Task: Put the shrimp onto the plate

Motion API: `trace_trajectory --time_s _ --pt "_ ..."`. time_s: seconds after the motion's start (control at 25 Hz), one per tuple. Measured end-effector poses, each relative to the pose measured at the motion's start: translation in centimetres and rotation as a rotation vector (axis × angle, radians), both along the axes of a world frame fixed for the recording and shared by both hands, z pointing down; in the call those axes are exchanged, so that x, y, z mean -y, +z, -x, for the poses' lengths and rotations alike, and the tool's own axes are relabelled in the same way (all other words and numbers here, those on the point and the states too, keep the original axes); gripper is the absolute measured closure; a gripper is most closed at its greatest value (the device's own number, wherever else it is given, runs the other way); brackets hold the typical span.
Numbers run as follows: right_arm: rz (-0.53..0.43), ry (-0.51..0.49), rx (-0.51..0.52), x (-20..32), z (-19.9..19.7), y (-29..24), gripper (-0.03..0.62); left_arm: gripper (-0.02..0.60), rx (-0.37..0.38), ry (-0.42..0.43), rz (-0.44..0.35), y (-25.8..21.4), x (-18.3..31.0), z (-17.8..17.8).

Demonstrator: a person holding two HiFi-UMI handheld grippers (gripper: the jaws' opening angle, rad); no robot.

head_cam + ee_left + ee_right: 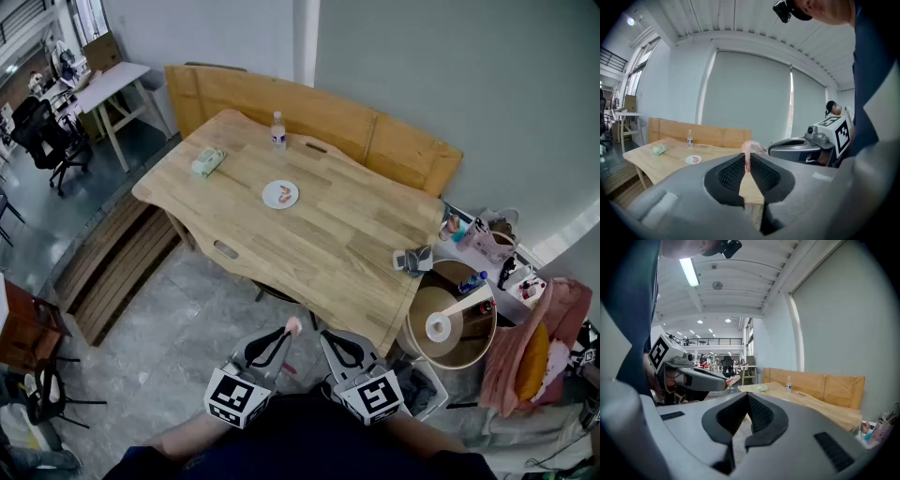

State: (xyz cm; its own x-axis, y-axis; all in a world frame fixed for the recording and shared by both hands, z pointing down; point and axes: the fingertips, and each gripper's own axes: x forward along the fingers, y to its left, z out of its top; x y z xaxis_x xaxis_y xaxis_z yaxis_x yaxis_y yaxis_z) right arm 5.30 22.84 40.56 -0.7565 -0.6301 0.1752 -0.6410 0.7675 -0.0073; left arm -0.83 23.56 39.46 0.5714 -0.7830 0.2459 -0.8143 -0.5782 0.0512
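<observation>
A pink shrimp [751, 149] sticks up from my left gripper [747, 158], whose pads are shut on it. In the head view that gripper [287, 332] hangs low, in front of the wooden table's [356, 244] near corner, the shrimp [293, 325] at its tip. My right gripper [324, 337] is beside it, shut and empty [747, 397]. A small white plate [280, 194] lies far off at mid-table with another shrimp [282, 195] on it. The left gripper view also has the plate [693, 160].
A water bottle [278, 131] and a green cloth [208, 161] are on the table's far side. A wooden bench [394, 141] backs the table. A round side table [450, 323] with a tape roll and clutter stands at the right. A small gadget [412, 259] sits at the table's right edge.
</observation>
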Motion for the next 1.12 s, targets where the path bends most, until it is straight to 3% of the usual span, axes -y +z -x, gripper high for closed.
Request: trace_trajectory --time_s 0.6,1.12 --pt "0.009 -0.01 0.021 0.9 0.3 0.5 0.585 0.543 0.014 -0.002 0.004 0.6 0.8 0.0" --pt "0.02 -0.04 0.038 3.7 -2.3 1.7 0.584 0.543 0.018 -0.081 0.003 1.4 3.1 -1.6"
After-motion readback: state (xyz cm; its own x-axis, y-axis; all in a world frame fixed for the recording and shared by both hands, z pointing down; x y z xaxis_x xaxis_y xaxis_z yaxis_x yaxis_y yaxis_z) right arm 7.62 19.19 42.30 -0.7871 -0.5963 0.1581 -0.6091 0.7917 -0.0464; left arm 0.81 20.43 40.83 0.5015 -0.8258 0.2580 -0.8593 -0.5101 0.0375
